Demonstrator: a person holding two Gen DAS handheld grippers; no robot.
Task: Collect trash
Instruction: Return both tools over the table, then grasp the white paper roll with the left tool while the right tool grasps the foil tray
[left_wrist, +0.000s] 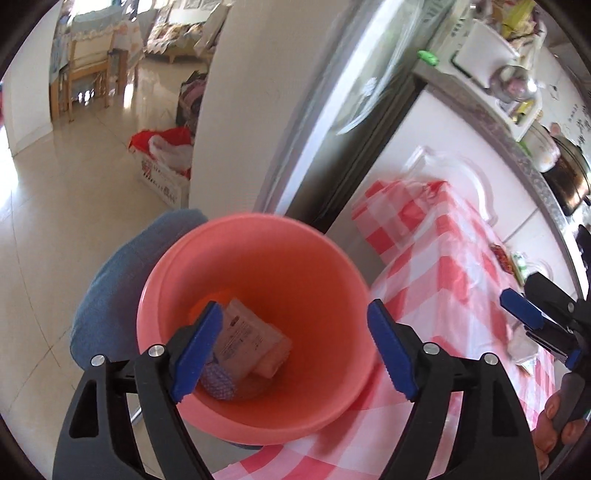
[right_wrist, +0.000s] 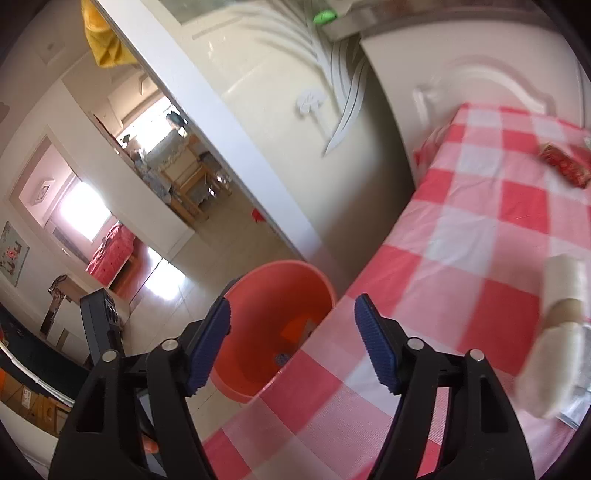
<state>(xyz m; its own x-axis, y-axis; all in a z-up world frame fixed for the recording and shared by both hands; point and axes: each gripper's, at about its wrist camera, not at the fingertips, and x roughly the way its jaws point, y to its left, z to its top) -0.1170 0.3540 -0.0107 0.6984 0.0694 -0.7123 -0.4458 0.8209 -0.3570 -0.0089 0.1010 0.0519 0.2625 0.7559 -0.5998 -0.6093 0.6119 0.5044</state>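
A pink bin (left_wrist: 258, 258) stands beside the table with the red-and-white checked cloth (left_wrist: 461, 258). Inside lie a pale wrapper (left_wrist: 251, 339), a purple mesh piece (left_wrist: 219, 384) and something orange. My left gripper (left_wrist: 295, 350) is open and empty, right over the bin mouth. My right gripper (right_wrist: 291, 343) is open and empty above the table edge; it also shows in the left wrist view (left_wrist: 532, 317). The bin (right_wrist: 273, 295) lies just beyond it. On the cloth (right_wrist: 480, 240) lie a red wrapper (right_wrist: 563, 166) and a blurred pale roll (right_wrist: 554, 332).
A blue cushioned stool (left_wrist: 110, 295) stands behind the bin. A white cabinet (right_wrist: 295, 129) and a wall stand close to the table's far end. A counter with pots (left_wrist: 517, 85) runs along the right. A box with bags (left_wrist: 162, 158) sits on the tiled floor.
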